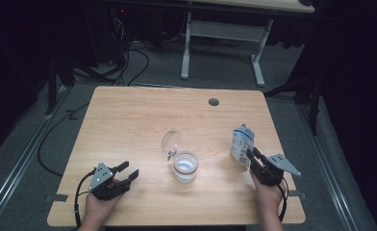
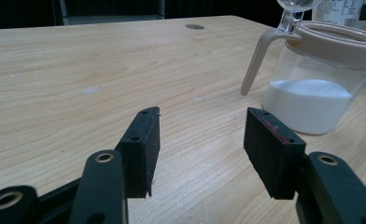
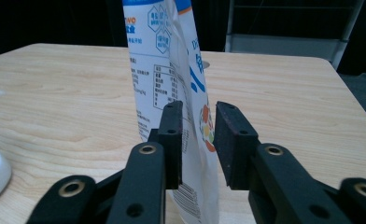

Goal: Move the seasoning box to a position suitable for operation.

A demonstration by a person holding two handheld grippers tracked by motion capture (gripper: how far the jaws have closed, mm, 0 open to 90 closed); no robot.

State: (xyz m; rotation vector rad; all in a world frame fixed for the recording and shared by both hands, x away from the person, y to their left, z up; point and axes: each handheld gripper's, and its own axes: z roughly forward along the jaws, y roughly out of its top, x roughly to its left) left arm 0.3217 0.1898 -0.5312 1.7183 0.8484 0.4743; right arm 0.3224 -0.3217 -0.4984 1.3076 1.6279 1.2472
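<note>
We are seeing a lidded jar [image 1: 185,166] holding white powder, sitting mid-worktop [image 1: 129,125] | right hand-held gripper [image 1: 252,157] clamping a printed pouch [image 1: 241,141] | left hand-held gripper [image 1: 127,172] resting released, empty.

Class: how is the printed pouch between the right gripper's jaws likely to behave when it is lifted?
The pouch looks creased and thin, so it will probably flex or fold. It stands tall and narrow, so a nudge may tip it. The right gripper pinches low, so its top could sag.
</note>
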